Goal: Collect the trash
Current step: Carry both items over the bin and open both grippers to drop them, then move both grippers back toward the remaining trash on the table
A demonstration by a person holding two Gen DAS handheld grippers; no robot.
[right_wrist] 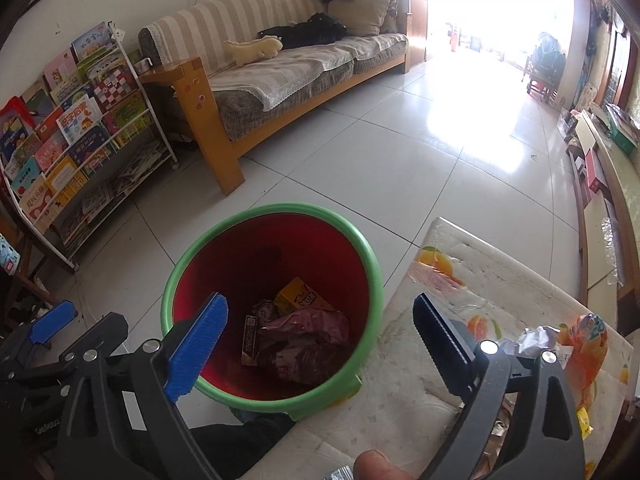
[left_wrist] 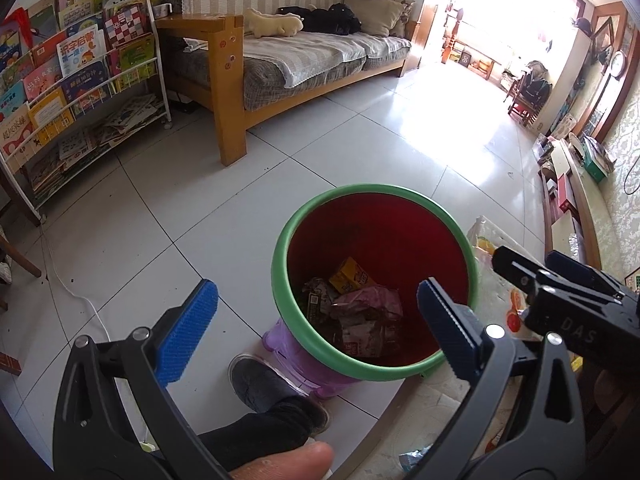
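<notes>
A bin with a green rim (left_wrist: 376,190) (right_wrist: 280,209) and red inside stands on a purple stool (left_wrist: 280,334) at the table's edge. In it lie a yellow carton (left_wrist: 352,276) (right_wrist: 300,298), a pink wrapper (left_wrist: 372,304) (right_wrist: 308,326) and other crumpled packets. My left gripper (left_wrist: 316,312) hangs open over the bin's near side, holding nothing. My right gripper (right_wrist: 320,314) is open too, straddling the bin's right rim and the table edge. On the table lie an orange wrapper (right_wrist: 584,344) and crumpled foil (right_wrist: 534,340).
The table (right_wrist: 460,292) has a fruit-print cloth and sits right of the bin. A person's dark shoe (left_wrist: 260,380) is beside the stool. A wooden sofa (left_wrist: 288,60), a book rack (left_wrist: 76,80) and a white cord (left_wrist: 80,300) are to the left; open tiled floor (left_wrist: 400,140) lies beyond.
</notes>
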